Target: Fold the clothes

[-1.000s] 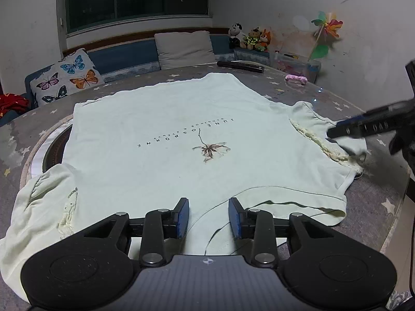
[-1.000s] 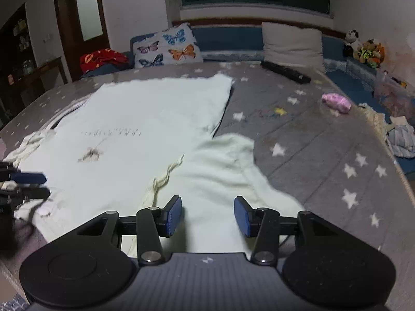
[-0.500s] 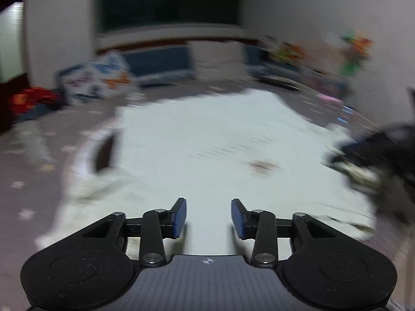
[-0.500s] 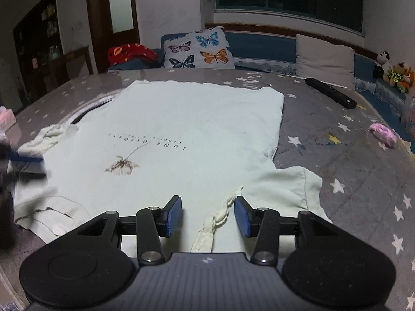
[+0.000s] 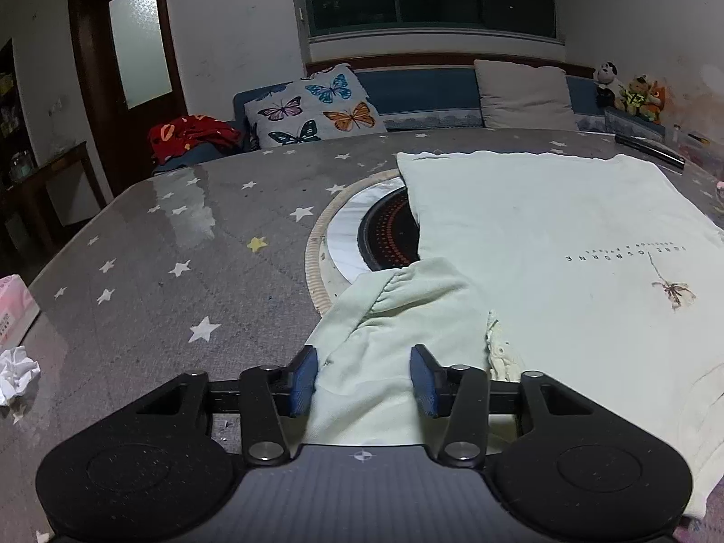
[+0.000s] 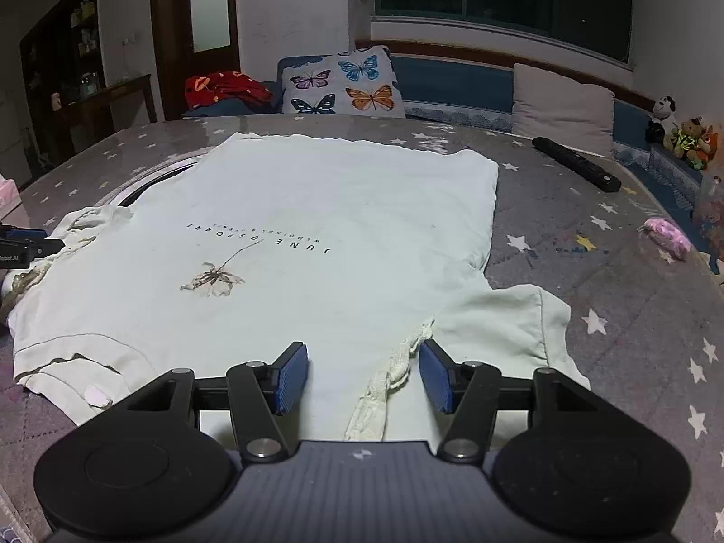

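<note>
A pale green T-shirt with a flower print and dark lettering lies flat, front up, on the grey star-patterned table. In the left wrist view my left gripper is open, its blue pads on either side of the shirt's left sleeve, which lies between them unpinched. My right gripper is open too, over the lace-trimmed seam where the right sleeve joins the body. The left gripper's tip shows at the far left edge of the right wrist view.
A round inset hotplate is partly covered by the shirt. A black remote and a pink object lie at the right. A tissue pack and crumpled paper sit at the left. Cushions line the bench behind.
My left gripper swung from the shirt's collar to its left sleeve. My right gripper shifted from the right sleeve inward to the shoulder seam. Both stayed open.
</note>
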{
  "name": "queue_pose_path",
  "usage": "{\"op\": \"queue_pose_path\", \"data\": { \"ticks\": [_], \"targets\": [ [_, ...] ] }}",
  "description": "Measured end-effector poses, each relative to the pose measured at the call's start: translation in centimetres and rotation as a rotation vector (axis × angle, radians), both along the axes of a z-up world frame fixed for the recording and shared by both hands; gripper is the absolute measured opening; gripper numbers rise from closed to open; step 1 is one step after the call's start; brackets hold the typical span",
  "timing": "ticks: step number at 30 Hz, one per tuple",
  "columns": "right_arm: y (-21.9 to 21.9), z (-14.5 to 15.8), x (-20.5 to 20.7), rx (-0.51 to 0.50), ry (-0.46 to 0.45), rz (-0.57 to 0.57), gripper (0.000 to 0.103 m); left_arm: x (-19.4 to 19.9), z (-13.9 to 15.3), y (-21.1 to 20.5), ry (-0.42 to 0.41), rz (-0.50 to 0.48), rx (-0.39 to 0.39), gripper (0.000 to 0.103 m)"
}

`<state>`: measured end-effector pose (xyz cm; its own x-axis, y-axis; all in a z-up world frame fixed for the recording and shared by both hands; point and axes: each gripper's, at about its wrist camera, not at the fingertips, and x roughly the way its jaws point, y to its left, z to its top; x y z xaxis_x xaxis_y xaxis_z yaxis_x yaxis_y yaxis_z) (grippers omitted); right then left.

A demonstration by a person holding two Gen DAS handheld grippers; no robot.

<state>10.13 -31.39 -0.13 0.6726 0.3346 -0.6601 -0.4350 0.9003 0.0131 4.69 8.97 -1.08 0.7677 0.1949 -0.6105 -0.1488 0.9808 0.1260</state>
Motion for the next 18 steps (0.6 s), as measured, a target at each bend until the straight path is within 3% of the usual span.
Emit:
{"op": "queue_pose_path", "data": {
  "ticks": [2, 6, 18],
  "targets": [
    [-0.1, 0.1, 0.0, 0.012, 0.003, -0.012, 0.056, -0.1, 0.0, 0.1, 0.001, 0.013, 0.033, 0.008],
    [0.0, 0.0, 0.0, 0.040, 0.008, -0.016, 0.061, -0.8, 0.1, 0.8, 0.002, 0.028, 0.008, 0.005],
    [0.9, -0.3, -1.7, -0.027, -0.014, 0.086, 0.061, -5.0, 0.5, 1.8, 0.018, 0.092, -0.011, 0.005]
  ]
}}
